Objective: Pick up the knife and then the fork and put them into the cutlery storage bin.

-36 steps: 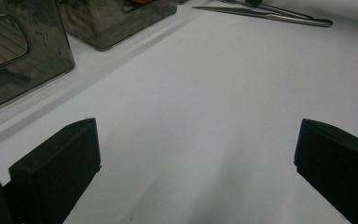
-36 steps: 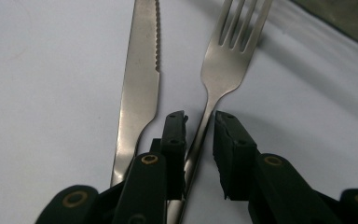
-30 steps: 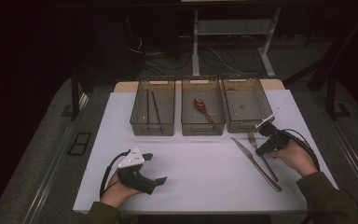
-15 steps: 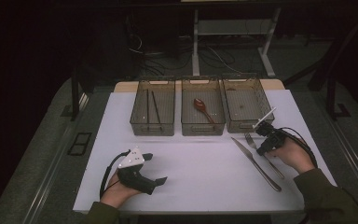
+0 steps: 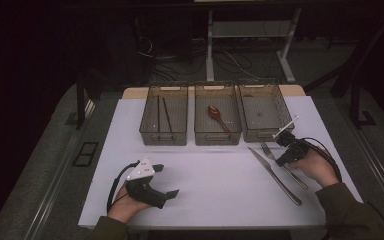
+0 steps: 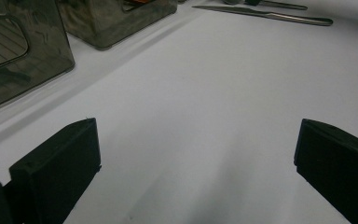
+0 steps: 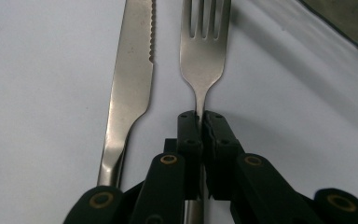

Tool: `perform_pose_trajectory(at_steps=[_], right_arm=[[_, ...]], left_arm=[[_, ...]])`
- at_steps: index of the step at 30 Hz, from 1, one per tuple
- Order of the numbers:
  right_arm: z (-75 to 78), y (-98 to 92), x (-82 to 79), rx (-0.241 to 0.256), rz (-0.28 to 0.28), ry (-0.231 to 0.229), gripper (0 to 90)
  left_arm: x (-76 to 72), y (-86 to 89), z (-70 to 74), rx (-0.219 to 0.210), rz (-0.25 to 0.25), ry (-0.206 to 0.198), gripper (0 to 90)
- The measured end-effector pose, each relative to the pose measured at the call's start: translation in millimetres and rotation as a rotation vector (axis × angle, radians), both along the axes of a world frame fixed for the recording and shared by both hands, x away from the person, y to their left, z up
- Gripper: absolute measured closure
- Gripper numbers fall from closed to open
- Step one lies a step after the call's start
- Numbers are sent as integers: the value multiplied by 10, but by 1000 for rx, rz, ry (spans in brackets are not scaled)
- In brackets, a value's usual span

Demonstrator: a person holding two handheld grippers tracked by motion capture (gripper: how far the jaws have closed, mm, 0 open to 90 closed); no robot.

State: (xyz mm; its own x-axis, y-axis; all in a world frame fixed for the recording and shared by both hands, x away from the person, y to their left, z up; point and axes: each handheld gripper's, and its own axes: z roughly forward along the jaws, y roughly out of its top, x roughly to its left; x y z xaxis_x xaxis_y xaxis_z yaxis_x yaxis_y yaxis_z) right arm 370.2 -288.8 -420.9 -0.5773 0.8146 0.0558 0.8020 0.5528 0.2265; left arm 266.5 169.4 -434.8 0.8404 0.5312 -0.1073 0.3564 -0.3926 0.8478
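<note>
A steel fork [image 7: 203, 51] lies on the white table beside a serrated knife [image 7: 128, 88]. My right gripper [image 7: 201, 122] is shut on the fork's neck, just below its tines. From the high view, the right gripper [image 5: 284, 156] sits at the table's right, over the fork [image 5: 267, 148], with the knife [image 5: 272, 173] to its left. My left gripper [image 5: 156, 185] rests at the front left, open, with bare table between its jaws. In the left gripper view the knife [image 6: 265, 15] lies far off.
Three clear bins stand in a row at the back: the left bin [image 5: 163, 120] holds dark chopsticks, the middle bin [image 5: 217, 119] a red spoon [image 5: 216, 115], the right bin [image 5: 264, 116] looks bare. The white table [image 5: 215, 170] is open between the grippers.
The right gripper has shifted slightly along the fork, toward the bins. The left gripper has stayed put.
</note>
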Motion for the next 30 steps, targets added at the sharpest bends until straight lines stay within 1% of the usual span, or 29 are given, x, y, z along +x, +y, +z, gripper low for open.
perform_pose_trajectory(at_steps=[2,7,12,14,17,21,25,30], right_arm=[[11,-20,-13,18,-7,-13,847],[72,-77,-59,63,-15,-63,848],[143,-116,-115,108,4,-116,847],[172,-129,-136,127,14,-147,847],[214,-166,-165,167,9,-175,847],[244,-243,-184,235,5,-200,847],[271,-295,-193,271,-1,-234,848],[328,-341,-214,336,-9,-283,848]], left_arm=[[-1,-1,3,2,-1,0,0],[1,-1,0,1,0,-1,0],[-1,0,1,0,0,-2,0],[-1,1,0,3,0,-2,0],[0,7,5,2,0,-5,0],[5,8,0,3,1,-3,0],[7,6,-2,4,-1,-2,0],[8,5,-3,4,-1,-1,0]])
